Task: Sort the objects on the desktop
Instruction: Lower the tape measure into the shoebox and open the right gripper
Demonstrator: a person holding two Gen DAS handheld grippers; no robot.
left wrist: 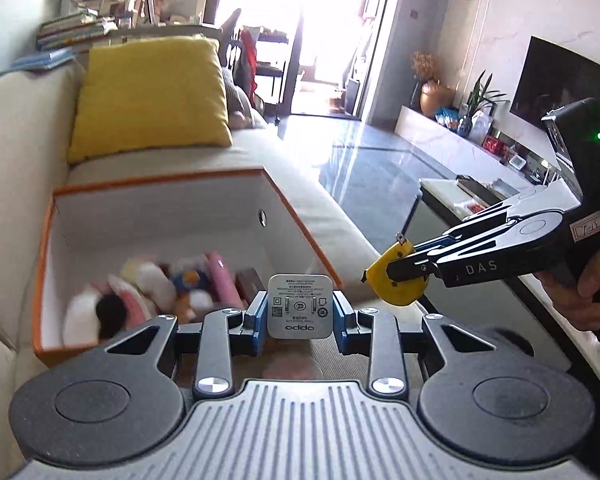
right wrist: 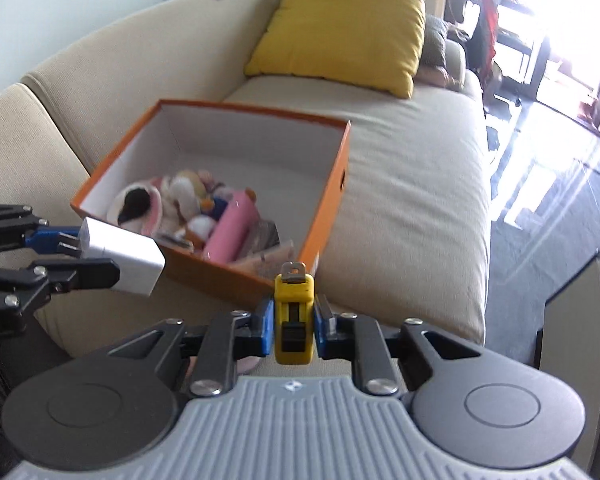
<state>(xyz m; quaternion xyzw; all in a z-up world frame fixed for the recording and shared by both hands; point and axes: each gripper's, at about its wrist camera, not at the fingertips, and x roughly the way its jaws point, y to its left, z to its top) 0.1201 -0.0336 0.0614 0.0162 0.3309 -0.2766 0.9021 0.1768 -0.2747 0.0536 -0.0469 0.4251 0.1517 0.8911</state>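
My left gripper (left wrist: 301, 320) is shut on a white phone charger (left wrist: 301, 306), its label side facing the camera; from the right wrist view the charger (right wrist: 124, 264) shows at the left in the left gripper (right wrist: 76, 258). My right gripper (right wrist: 294, 326) is shut on a yellow tape measure (right wrist: 294, 316), also seen at the right of the left wrist view, the tape measure (left wrist: 396, 276) pinched by the right gripper (left wrist: 406, 270). An orange box (right wrist: 332, 196) with white inside stands on the sofa, holding plush toys (right wrist: 172, 200) and a pink tube (right wrist: 230, 228). Both grippers hover near its front edge.
A beige sofa (right wrist: 412, 184) carries a yellow cushion (right wrist: 344, 24) behind the box. Books (left wrist: 72, 28) are stacked behind the sofa back. A low table (left wrist: 452, 196) and a TV cabinet (left wrist: 460, 136) stand to the right, across a dark glossy floor (left wrist: 364, 160). A hand (left wrist: 580, 280) holds the right gripper.
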